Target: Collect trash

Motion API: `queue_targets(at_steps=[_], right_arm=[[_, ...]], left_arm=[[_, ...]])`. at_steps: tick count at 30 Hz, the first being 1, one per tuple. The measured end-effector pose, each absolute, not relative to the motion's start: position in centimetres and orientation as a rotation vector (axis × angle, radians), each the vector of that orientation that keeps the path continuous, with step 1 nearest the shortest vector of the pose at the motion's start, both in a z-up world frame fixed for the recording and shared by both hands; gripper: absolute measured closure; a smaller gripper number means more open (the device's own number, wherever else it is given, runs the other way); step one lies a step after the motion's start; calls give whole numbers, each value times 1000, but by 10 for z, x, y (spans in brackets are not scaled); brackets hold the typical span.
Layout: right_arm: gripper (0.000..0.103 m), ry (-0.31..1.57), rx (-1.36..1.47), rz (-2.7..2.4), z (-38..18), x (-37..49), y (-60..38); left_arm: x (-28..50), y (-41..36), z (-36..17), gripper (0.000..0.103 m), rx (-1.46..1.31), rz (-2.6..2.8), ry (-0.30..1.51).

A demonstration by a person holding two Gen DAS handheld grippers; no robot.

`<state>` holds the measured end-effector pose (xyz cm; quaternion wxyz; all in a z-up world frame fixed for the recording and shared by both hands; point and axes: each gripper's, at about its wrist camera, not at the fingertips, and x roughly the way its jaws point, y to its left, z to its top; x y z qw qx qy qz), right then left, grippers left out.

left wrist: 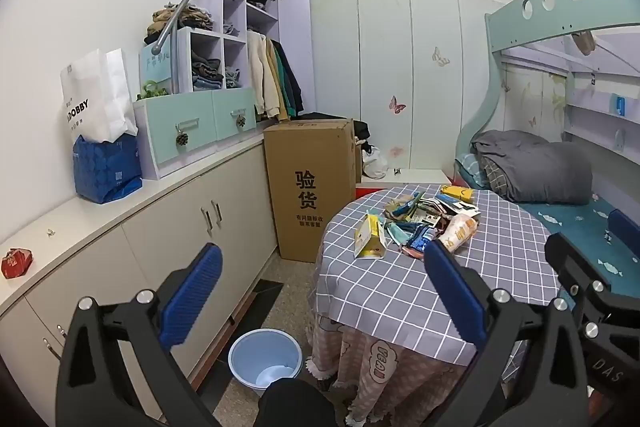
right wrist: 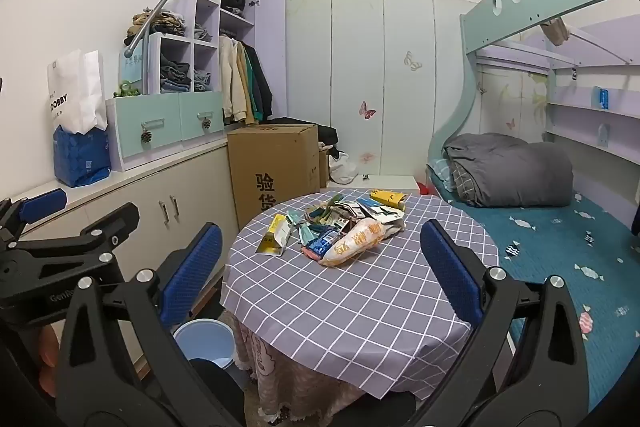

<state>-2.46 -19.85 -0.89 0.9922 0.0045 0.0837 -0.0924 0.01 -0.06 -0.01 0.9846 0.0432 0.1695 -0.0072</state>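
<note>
A pile of trash [left wrist: 420, 223] lies at the far side of a round table with a grey checked cloth [left wrist: 392, 291]: wrappers, a yellow carton [left wrist: 370, 239], an orange-white bag [right wrist: 352, 241]. The pile also shows in the right wrist view [right wrist: 340, 227] on the table [right wrist: 352, 307]. A light blue bin [left wrist: 265, 361] stands on the floor left of the table; it also shows in the right wrist view [right wrist: 204, 343]. My left gripper [left wrist: 324, 295] is open and empty, held near the table's front left. My right gripper [right wrist: 320, 271] is open and empty, short of the pile.
A long low cabinet [left wrist: 168, 227] runs along the left wall with a blue pack, a white bag and drawers on it. A tall cardboard box [left wrist: 312, 187] stands behind the table. A bunk bed [right wrist: 560, 227] with a grey duvet is on the right.
</note>
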Motion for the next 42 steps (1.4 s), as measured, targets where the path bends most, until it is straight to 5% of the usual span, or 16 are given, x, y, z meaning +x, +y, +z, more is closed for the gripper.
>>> queue_targets(at_steps=[42], right_arm=[[6,182,5,-180,-21,-19,-192]], left_arm=[[3,7,-4,4,75,-7,346]])
